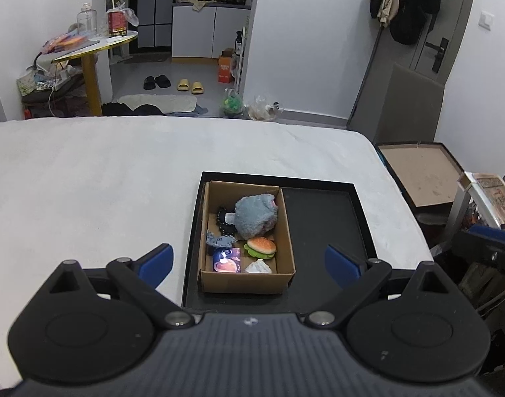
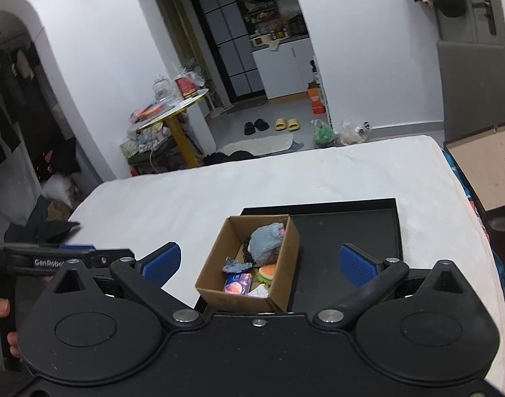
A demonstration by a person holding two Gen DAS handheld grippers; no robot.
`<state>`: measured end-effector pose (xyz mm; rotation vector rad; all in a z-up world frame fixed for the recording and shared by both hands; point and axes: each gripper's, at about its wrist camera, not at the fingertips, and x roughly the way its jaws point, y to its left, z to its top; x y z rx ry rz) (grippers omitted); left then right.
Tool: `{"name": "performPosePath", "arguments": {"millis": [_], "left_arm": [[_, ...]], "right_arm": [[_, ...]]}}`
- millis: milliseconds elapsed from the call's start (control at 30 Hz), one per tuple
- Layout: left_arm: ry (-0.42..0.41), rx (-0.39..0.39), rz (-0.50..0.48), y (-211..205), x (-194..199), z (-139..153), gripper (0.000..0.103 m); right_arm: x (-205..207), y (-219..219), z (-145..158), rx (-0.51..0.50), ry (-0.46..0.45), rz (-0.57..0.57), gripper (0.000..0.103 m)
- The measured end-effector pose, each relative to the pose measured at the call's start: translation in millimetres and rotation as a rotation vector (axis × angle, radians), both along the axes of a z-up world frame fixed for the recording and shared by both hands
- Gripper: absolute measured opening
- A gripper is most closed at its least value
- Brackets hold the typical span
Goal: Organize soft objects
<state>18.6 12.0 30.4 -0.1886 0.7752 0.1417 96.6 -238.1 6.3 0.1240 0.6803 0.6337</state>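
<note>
A cardboard box stands in the left part of a black tray on a white bed. In the box lie a grey-blue plush toy, a burger toy, a small denim piece, a black scrunchie, a purple packet and a white crumpled item. My left gripper is open and empty above the box's near side. My right gripper is open and empty, also above the box.
The white bed spreads left of and beyond the tray. An open cardboard lid stands off the bed's right edge. A yellow round table with clutter and slippers lie beyond.
</note>
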Motion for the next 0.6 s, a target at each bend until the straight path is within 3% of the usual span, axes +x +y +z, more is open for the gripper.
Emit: {"name": "performPosePath", "arguments": {"millis": [600], "left_arm": [[-0.044, -0.019, -0.041, 1, -35, 17, 0.097]], "right_arm": [[-39, 26, 19, -0.058, -0.026, 0.033, 0.103]]}}
